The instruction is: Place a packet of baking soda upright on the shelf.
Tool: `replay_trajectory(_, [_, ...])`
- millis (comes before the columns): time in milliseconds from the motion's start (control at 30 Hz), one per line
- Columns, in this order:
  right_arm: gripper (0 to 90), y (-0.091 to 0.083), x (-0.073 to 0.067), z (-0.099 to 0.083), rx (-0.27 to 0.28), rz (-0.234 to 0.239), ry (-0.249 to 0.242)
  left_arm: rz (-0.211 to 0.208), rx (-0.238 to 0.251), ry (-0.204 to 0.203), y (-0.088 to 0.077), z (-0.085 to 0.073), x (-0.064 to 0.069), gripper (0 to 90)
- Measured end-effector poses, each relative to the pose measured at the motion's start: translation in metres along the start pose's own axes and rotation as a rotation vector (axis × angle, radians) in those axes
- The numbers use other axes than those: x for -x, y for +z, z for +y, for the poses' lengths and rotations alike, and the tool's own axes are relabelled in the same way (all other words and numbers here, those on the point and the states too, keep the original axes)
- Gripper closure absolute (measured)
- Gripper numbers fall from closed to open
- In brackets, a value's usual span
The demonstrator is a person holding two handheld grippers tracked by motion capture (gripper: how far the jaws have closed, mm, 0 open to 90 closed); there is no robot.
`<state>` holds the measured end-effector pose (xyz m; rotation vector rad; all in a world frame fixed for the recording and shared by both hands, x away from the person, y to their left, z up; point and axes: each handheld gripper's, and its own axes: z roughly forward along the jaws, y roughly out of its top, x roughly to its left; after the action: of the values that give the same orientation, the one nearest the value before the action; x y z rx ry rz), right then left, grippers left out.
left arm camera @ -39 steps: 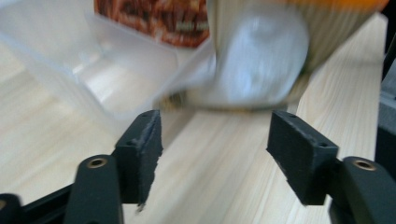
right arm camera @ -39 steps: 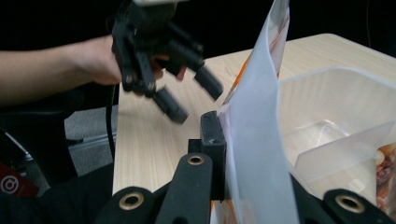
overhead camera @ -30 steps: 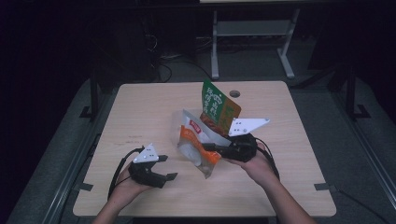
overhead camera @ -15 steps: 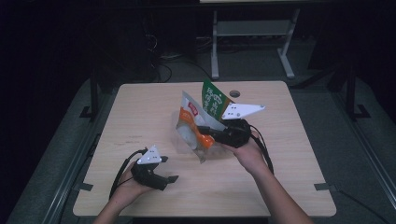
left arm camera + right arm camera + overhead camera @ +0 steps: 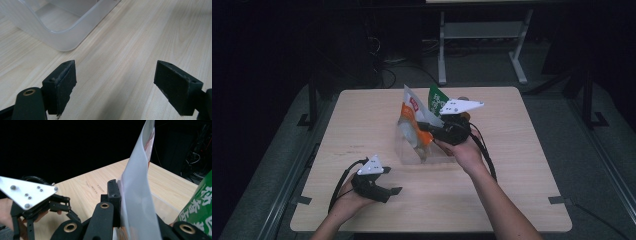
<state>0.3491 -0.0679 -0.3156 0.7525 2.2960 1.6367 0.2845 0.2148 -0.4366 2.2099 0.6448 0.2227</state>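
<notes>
Pouch (image 5: 414, 122) held in the right hand-held gripper (image 5: 424, 126), jaws clamped flat on its edge; in the right gripper view the white sheet of it (image 5: 140, 195) stands up between the pads. It hangs over the clear bin (image 5: 409, 150) at mid worktop (image 5: 522, 165), lower end apparently dipping inside the bin, though I cannot tell whether it touches the floor of it.

Left hand-held gripper (image 5: 393, 190) rests low near the front edge of the worktop, jaws wide and holding nothing; they have just been opening, bare wood between the pads (image 5: 63, 82). Bin corner (image 5: 62, 37) lies just ahead of it.

Judgement on the step: this reads as lowering the pouch into the bin. Best done by keeping the clamp firm until the bottom is well inside the wall, holding the pouch upright so it does not catch the rim, and steering it away from the green packet (image 5: 438, 100) standing close behind. The free left gripper could steady the bin if it slides.

Pouch: thin, floppy, white with orange print and a red mark near the top; likely to bend under its own weight.
</notes>
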Motion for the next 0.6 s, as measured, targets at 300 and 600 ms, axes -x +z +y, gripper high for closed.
replay_trajectory(300, [90.0, 0.014, 0.004, 0.003, 0.004, -0.039, 0.003, -0.002, 0.001, -0.002, 0.001, -0.001, 0.000, 17.4])
replay_trajectory(600, [90.0, 0.027, 0.008, 0.001, -0.013, -0.062, 0.012, -0.009, -0.008, -0.003, 0.004, 0.000, 0.003, 17.4])
